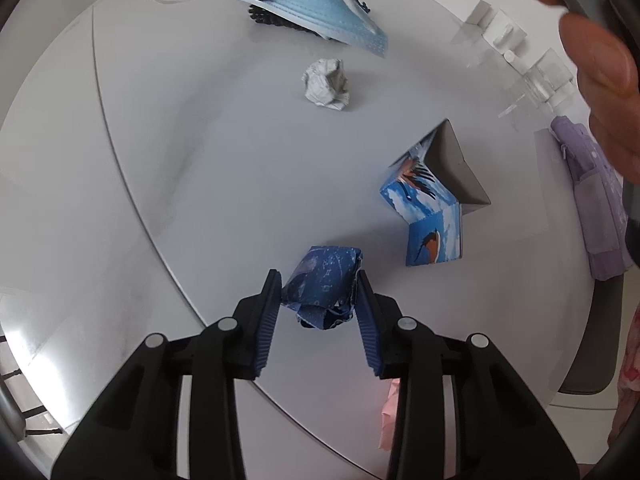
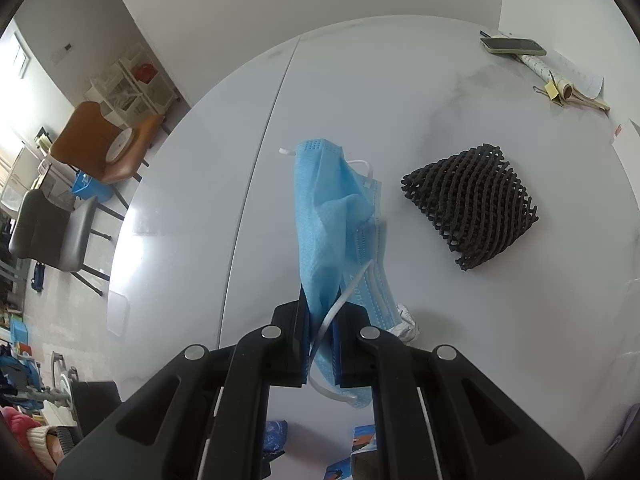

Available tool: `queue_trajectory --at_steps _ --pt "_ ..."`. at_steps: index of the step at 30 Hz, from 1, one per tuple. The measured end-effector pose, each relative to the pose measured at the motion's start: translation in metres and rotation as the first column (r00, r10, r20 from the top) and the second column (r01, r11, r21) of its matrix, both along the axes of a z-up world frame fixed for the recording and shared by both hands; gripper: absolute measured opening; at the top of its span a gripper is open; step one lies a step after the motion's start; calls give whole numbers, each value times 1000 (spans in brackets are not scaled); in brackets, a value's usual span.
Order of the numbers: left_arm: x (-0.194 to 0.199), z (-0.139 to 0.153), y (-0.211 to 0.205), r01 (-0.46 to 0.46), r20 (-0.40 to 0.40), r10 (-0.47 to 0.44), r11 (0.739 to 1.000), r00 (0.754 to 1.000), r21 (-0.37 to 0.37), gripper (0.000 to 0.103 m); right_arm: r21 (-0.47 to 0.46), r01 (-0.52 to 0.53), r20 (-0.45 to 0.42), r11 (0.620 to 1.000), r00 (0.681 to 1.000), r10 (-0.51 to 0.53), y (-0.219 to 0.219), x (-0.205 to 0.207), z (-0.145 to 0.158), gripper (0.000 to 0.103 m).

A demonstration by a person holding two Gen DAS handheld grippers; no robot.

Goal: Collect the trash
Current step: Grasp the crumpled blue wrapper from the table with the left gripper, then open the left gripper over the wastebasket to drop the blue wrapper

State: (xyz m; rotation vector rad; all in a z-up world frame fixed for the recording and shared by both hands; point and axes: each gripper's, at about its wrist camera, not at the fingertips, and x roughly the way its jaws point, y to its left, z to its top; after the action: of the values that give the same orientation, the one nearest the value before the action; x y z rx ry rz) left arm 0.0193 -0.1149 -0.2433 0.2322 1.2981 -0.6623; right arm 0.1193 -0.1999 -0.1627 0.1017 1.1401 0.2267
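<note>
Grippers pointed steeply down as we clamped the left gripper (image 1: 318,280) on blue crumpled paper (image 1: 323,282) and the right gripper (image 2: 320,316) on a face mask (image 2: 332,216), black foam net (image 2: 472,208) nearby.

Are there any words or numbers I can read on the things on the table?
No whole word can be read.
Blue face mask: a few printed letters on its fold, cut off and too small to read.
Crumpled dark blue paper: small white signs, no words.
Bird-picture box: only pictures.
Papers beside the phone: marks too small to read.
</note>
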Motion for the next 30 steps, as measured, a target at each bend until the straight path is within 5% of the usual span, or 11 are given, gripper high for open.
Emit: queue_trajectory --at_steps 11,18,23,30 --pt "21 68 106 -224 78 228 973 971 -59 36 56 -27 19 998 999 26 47 -19 19 9" --pt "14 114 240 -458 150 457 888 877 -28 37 157 -141 15 977 990 141 134 -35 32 9" --pt "15 118 323 -566 161 559 824 813 -2 37 196 -229 5 954 973 232 199 -41 38 9" --pt "22 116 380 -635 175 627 772 759 -14 37 218 -296 -22 930 951 308 276 -34 43 9"
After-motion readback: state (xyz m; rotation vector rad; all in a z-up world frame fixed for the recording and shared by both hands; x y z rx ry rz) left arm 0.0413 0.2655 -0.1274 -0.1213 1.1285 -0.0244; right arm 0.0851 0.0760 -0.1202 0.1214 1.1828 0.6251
